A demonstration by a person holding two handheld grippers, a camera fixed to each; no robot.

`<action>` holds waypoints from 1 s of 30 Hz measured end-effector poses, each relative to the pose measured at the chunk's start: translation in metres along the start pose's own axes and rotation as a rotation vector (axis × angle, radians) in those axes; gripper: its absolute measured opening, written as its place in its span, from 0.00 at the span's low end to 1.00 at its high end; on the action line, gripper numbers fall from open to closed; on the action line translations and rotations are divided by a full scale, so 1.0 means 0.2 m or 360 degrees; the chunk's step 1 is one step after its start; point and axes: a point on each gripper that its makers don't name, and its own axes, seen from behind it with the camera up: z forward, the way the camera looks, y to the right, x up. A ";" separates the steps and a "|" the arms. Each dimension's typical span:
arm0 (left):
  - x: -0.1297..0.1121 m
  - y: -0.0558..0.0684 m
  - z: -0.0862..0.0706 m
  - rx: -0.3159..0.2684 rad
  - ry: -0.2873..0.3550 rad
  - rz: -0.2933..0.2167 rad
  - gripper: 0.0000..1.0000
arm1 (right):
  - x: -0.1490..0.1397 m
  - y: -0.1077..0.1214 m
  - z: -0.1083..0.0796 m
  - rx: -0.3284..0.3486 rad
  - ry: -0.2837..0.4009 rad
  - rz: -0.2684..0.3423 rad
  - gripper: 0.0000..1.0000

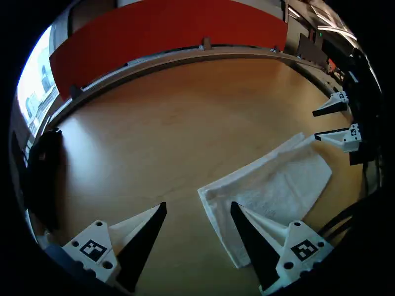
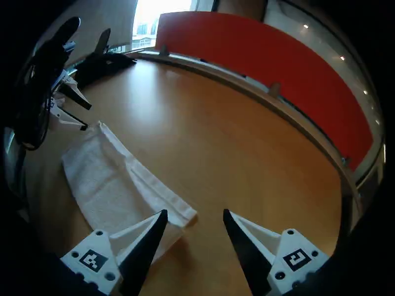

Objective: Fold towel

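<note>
Left gripper view: towel (image 1: pixel 279 185) on table (image 1: pixel 173 123)

The towel (image 1: pixel 276 190) lies on the table (image 1: pixel 173 128), before the partition (image 1: pixel 163 29).

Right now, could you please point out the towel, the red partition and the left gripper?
towel (image 1: pixel 276 187): left gripper view, middle of its upper surface.
red partition (image 2: pixel 276 59): right gripper view, centre of its face.
left gripper (image 1: pixel 197 204): left gripper view, midway between its open jaws.
</note>
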 end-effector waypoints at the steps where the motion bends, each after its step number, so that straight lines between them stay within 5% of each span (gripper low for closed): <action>1: 0.00 0.00 -0.01 -0.0003 0.0002 -0.0010 0.96 | 0.00 0.00 -0.01 -0.0002 0.0003 0.0001 0.96; 15: -0.06 0.08 -0.14 -0.0039 0.0067 -0.0122 0.96 | -0.03 -0.11 -0.15 0.0019 0.0060 0.0052 0.99; 30: -0.24 0.16 -0.27 -0.0025 0.0076 -0.0249 0.96 | -0.23 -0.22 -0.30 0.0016 0.0020 0.0133 0.99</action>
